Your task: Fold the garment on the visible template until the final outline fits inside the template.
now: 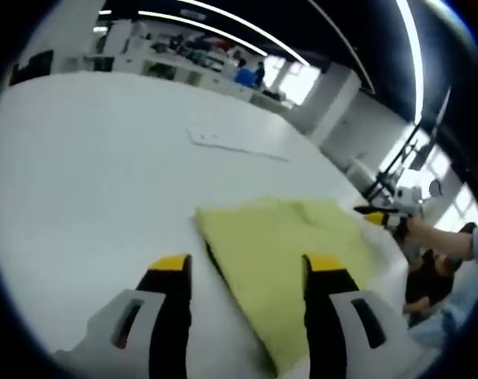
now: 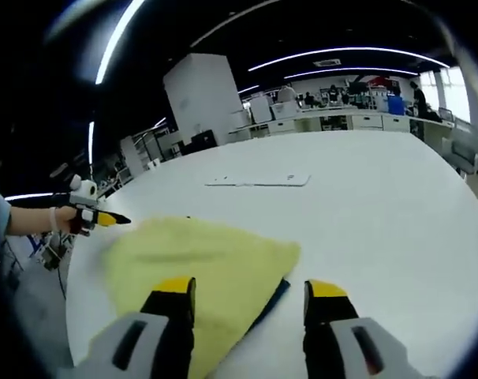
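A yellow garment [image 1: 294, 249] lies folded on the white table, and a dark template edge [image 1: 210, 254] peeks out along its near side. My left gripper [image 1: 248, 264] hovers open above the garment's near corner, holding nothing. My right gripper [image 1: 379, 213], in a person's hand, is at the garment's far right edge. In the right gripper view the garment [image 2: 199, 253] spreads ahead, with a strip of blue template [image 2: 275, 295] showing under its right edge. The right gripper [image 2: 251, 288] is open over that edge. The left gripper [image 2: 105, 219] points in from the left, apart from the cloth.
A flat white sheet [image 1: 233, 144] lies farther back on the table [image 1: 105, 174]; it is also visible as the sheet [image 2: 259, 181]. Desks and shelves [image 2: 318, 110] stand beyond the table's far edge. A person's sleeve [image 1: 460, 300] is at the right.
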Demonstrator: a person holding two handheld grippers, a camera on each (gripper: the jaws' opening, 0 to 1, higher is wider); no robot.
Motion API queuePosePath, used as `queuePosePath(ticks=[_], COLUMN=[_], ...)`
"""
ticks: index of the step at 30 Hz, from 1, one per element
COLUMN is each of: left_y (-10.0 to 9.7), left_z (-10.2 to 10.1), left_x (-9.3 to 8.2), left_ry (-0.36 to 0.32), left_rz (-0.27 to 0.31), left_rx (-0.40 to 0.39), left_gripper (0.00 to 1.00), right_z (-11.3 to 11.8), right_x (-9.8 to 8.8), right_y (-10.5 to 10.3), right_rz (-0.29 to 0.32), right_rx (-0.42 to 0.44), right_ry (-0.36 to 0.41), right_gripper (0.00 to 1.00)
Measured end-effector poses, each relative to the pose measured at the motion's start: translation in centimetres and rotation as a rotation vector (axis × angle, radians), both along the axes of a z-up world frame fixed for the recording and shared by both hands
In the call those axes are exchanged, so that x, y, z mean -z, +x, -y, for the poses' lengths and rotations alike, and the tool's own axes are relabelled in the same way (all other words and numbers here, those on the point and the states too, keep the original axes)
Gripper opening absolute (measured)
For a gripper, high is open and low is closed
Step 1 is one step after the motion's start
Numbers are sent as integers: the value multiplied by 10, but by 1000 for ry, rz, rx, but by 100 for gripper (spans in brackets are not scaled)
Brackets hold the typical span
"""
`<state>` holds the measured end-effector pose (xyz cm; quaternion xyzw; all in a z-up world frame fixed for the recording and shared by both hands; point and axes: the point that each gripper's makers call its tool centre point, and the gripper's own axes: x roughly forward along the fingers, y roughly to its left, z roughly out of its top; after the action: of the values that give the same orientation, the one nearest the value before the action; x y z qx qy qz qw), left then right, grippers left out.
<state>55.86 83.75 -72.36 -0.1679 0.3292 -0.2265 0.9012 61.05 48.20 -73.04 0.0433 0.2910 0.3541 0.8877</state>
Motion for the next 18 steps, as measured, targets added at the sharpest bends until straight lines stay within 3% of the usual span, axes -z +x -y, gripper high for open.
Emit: queuePosePath(ticks=[18], left_y=[-72], left_z=[3], left_x=[18], left_ry=[33], left_rz=[-37], left_rx=[43], left_gripper=[44], right_z=[27], right_x=[5], right_y=[-79], right_rz=[-74], right_rx=[59], right_ry=[64], right_gripper=[44])
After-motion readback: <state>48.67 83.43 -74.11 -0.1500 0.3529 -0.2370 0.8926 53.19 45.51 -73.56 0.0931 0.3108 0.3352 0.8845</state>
